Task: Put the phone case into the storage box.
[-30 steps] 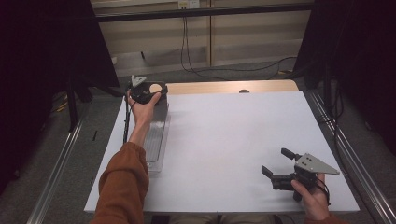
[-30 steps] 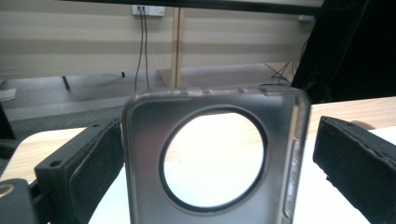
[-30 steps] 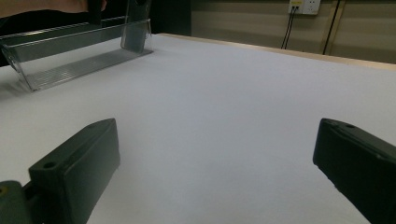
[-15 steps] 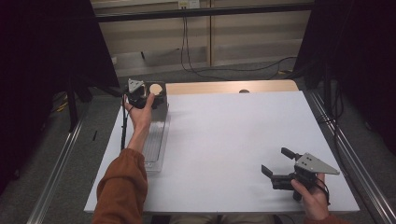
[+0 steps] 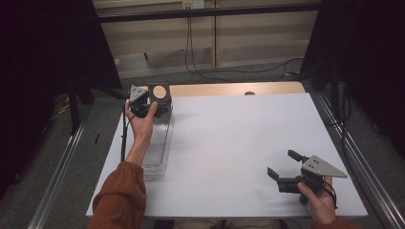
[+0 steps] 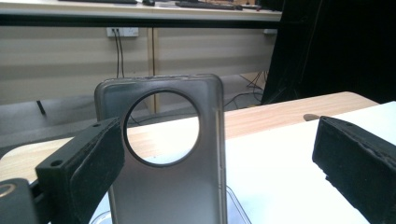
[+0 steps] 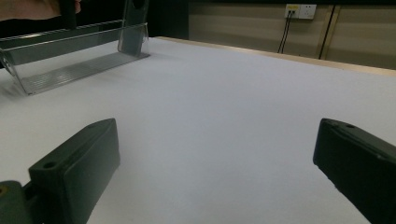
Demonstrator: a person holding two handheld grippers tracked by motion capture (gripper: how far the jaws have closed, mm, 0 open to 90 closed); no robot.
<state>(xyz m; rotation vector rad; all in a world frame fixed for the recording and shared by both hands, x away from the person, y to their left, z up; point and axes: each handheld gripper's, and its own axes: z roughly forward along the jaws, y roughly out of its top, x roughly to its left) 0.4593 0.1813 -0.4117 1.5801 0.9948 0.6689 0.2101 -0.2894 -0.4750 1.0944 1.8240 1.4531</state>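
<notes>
A smoky translucent phone case (image 5: 159, 93) with a large round hole stands upright at the far end of a clear plastic rack (image 5: 157, 143) on the table's left side. My left gripper (image 5: 143, 106) is held just before it, open. In the left gripper view the case (image 6: 163, 196) stands between the two jaws of my left gripper (image 6: 219, 154), closer to the left one, which does not visibly touch it. My right gripper (image 5: 282, 163) rests open near the front right of the white table, nothing between its fingers (image 7: 79, 163).
The white tabletop (image 5: 239, 138) spreads wide between the two hands; a wooden strip (image 5: 229, 89) runs along its far edge. In the right gripper view the rack (image 7: 70, 60) lies far off to the left. Metal rails flank both table sides.
My left gripper has drawn back slightly toward the person and to the left, showing more of the case. The case, the rack and the right gripper have stayed put.
</notes>
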